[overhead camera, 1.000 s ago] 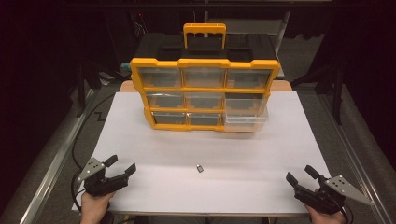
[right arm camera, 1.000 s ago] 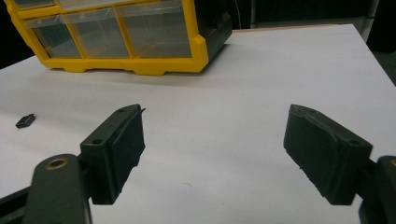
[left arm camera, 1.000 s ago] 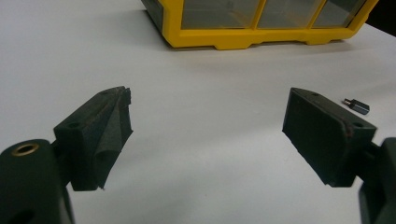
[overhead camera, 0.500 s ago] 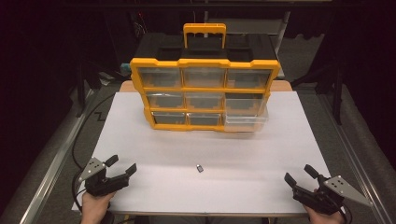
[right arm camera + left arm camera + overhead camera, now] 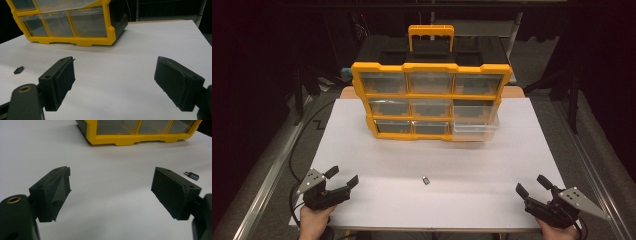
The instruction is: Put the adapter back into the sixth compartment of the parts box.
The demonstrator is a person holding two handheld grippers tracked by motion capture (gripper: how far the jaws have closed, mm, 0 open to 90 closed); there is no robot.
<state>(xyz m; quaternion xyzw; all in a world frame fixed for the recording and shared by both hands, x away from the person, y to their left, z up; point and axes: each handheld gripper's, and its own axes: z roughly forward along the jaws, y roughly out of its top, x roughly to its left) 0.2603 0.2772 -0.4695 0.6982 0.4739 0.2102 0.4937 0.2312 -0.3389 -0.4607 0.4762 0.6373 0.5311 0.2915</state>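
Note:
A yellow and black drawer organiser [image 5: 432, 97] with clear drawers stands at the back of the white table [image 5: 512, 165]; its lower right drawer [image 5: 475, 127] is pulled out a little. A small dark metal part [image 5: 426, 180] lies alone on the table in front of it, also seen as the small part [image 5: 192, 175] and the small part [image 5: 18, 70]. My left gripper [image 5: 343, 179] rests open near the front left edge, with nothing between its jaws. My right gripper [image 5: 532, 186] is open at the front right, equally bare. Each is held by a hand.
The organiser's yellow base [image 5: 140, 138] stands beyond my left gripper's jaws, and the organiser's corner [image 5: 110, 32] is ahead of my right gripper's jaws. A black cable [image 5: 294, 150] trails off the table's left side. Dark frames and floor surround the table.
My right gripper has shifted very slightly left. Otherwise nothing has visibly moved.

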